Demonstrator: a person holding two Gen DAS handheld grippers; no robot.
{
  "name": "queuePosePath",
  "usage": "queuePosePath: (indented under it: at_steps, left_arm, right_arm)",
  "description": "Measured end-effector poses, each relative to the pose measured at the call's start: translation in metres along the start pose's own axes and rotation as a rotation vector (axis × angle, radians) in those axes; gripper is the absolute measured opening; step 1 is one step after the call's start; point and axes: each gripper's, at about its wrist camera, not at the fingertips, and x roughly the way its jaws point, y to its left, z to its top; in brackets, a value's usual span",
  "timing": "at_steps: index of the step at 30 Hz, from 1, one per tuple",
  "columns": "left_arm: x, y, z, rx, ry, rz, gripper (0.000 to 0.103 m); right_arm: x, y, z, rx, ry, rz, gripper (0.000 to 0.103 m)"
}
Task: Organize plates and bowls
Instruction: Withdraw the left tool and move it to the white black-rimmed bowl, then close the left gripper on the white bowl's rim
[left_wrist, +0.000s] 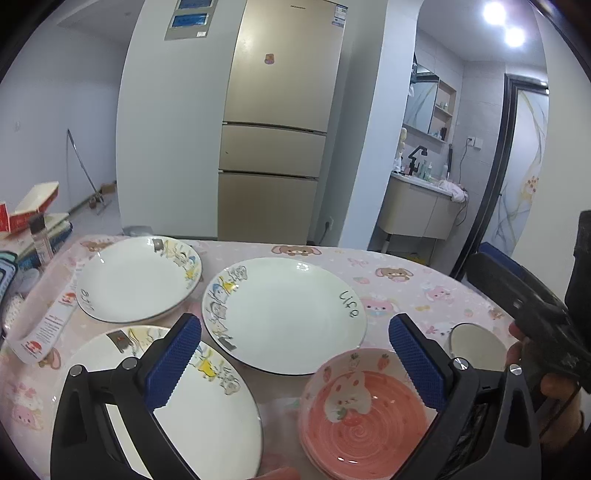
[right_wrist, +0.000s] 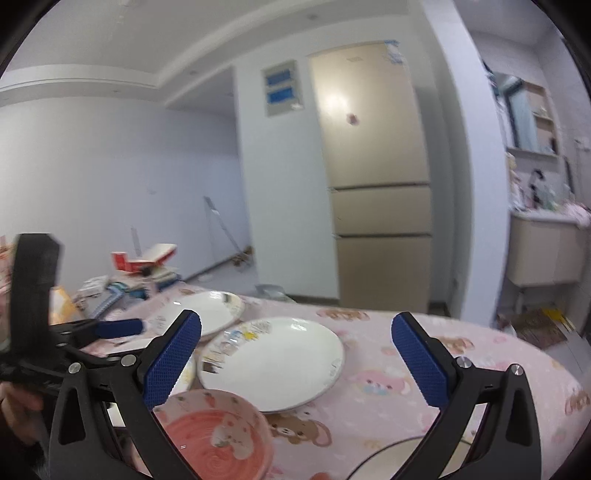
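Observation:
Three white cartoon-print plates lie on the pink tablecloth: one far left (left_wrist: 136, 280), one in the middle (left_wrist: 284, 314) and one near left (left_wrist: 207, 413). A pink rabbit bowl (left_wrist: 365, 413) sits near right on a short stack of the same bowls. A small white bowl (left_wrist: 476, 343) stands to its right. My left gripper (left_wrist: 295, 362) is open above the near plate and the pink bowl, gripping nothing. My right gripper (right_wrist: 295, 362) is open and empty, raised over the middle plate (right_wrist: 273, 362) and the pink bowl (right_wrist: 218, 432). A dark-rimmed white dish (right_wrist: 399, 458) shows below it.
Books and red-white boxes (left_wrist: 33, 210) crowd the table's left end, with a long carton (left_wrist: 48, 325) beside the far plate. A beige fridge (left_wrist: 273, 147) stands behind the table. A hand holds the right tool's black body (left_wrist: 528, 306) at the right edge.

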Motion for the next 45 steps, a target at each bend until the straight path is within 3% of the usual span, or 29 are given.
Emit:
queuePosePath:
  at_steps: [2, 5, 9, 13, 20, 25, 29, 34, 38, 41, 45]
  left_arm:
    - [-0.002, 0.0, 0.001, -0.01, -0.002, -0.025, 0.103]
    - [-0.007, -0.003, 0.002, 0.01, -0.026, 0.003, 0.103]
    - [-0.015, -0.007, 0.005, 0.025, -0.065, 0.025, 0.103]
    - [-0.025, -0.009, 0.011, 0.006, -0.115, 0.003, 0.103]
    - [-0.045, -0.026, 0.019, 0.048, -0.13, -0.042, 0.103]
    - [-0.049, -0.041, 0.029, 0.084, -0.076, -0.056, 0.103]
    - [-0.044, -0.052, 0.031, 0.081, -0.038, -0.055, 0.103]
    - [-0.032, -0.067, 0.029, 0.076, 0.0, -0.105, 0.103]
    - [-0.028, -0.091, 0.025, 0.158, 0.025, -0.079, 0.103]
    - [-0.031, -0.109, 0.024, 0.225, -0.004, -0.049, 0.103]
    - [-0.025, -0.135, 0.023, 0.267, 0.044, -0.096, 0.103]
  right_arm:
    - [-0.007, 0.004, 0.004, -0.017, -0.034, 0.001, 0.103]
    - [-0.016, 0.007, 0.01, -0.044, -0.055, -0.003, 0.103]
    - [-0.021, 0.013, 0.019, -0.135, -0.025, -0.111, 0.103]
    - [-0.036, 0.018, 0.023, -0.212, -0.076, -0.186, 0.103]
    - [-0.06, 0.001, 0.037, -0.108, -0.079, -0.107, 0.103]
    - [-0.073, -0.017, 0.042, -0.011, 0.01, -0.054, 0.103]
    - [-0.076, -0.017, 0.035, -0.092, 0.114, -0.127, 0.103]
    - [-0.083, -0.028, 0.021, -0.123, 0.205, -0.163, 0.103]
    - [-0.095, -0.056, 0.016, -0.083, 0.216, -0.188, 0.103]
    - [-0.101, -0.078, 0.011, -0.021, 0.227, -0.177, 0.103]
    - [-0.101, -0.099, -0.002, 0.056, 0.288, -0.117, 0.103]
